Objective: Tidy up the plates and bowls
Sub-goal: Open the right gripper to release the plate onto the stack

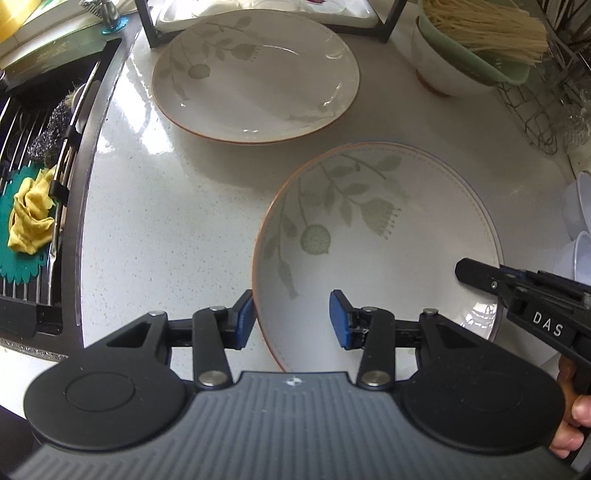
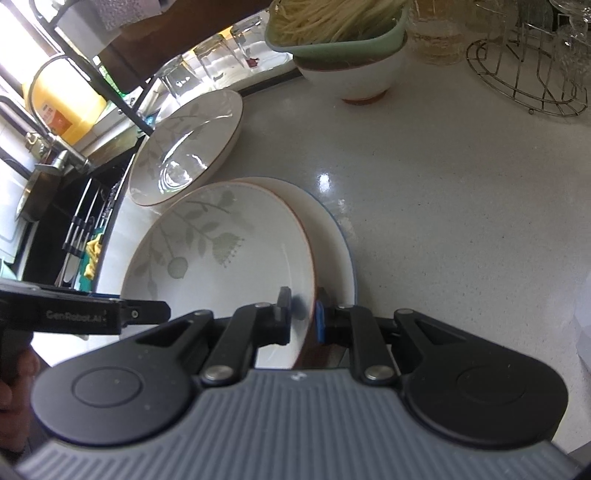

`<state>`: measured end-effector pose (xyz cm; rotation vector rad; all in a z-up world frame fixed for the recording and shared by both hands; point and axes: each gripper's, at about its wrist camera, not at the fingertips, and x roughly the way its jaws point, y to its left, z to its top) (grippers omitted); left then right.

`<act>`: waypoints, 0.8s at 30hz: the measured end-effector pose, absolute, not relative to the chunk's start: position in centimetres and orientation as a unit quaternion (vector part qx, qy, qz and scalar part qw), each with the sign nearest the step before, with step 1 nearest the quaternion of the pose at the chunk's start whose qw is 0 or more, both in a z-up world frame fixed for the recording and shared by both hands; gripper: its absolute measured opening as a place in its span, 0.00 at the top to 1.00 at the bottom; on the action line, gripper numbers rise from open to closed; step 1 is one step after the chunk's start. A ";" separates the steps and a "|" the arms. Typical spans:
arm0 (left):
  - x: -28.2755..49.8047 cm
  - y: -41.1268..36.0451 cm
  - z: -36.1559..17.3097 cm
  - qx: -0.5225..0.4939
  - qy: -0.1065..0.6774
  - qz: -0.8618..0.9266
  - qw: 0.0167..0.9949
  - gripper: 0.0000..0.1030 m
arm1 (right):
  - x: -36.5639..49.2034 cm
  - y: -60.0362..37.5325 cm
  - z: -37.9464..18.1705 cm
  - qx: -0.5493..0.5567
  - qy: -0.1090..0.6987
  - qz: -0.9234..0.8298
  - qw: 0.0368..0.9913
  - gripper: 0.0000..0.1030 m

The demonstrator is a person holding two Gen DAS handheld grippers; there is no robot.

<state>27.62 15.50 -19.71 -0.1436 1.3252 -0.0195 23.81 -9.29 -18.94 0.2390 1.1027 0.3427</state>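
Observation:
A floral plate [image 1: 388, 240] lies near me on the white counter [image 1: 166, 221], and a second floral plate [image 1: 255, 77] lies farther back. My left gripper [image 1: 291, 319] is open and straddles the near plate's left rim. Its outer pad sits just outside the rim and the inner one hangs over the plate's inside. My right gripper [image 2: 303, 314] is shut on the opposite rim of that plate [image 2: 221, 258], which is tilted up on that side. A plain white plate with a blue edge [image 2: 332, 236] lies beneath it. In the left wrist view the right gripper [image 1: 469, 271] reaches in from the right.
A sink with a metal rack [image 1: 37, 147] and a yellow cloth [image 1: 31, 218] borders the counter on the left. At the back stand a black shelf frame [image 1: 258, 33], a white bowl holding a green strainer of noodles [image 1: 443, 62] and a wire rack [image 1: 528, 110]. White bowls [image 1: 580, 229] sit at the right edge.

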 end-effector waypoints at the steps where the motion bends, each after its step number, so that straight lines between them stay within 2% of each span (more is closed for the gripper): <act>1: 27.5 15.6 -19.6 -0.070 0.613 -0.009 0.787 0.54 | 23.7 -9.3 -18.8 0.109 0.519 0.159 0.833 0.85; 10: 25.9 15.6 -14.8 -0.097 0.571 -0.014 0.815 0.54 | 22.5 -10.1 -14.8 0.106 0.476 0.145 0.861 0.85; 17: 24.1 14.1 -10.1 -0.062 0.523 -0.033 0.850 0.54 | 20.4 -10.9 -11.4 0.113 0.437 0.151 0.879 0.85; 24: 21.9 13.0 -7.8 -0.040 0.493 -0.039 0.868 0.54 | 18.2 -11.9 -8.9 0.116 0.412 0.136 0.893 0.85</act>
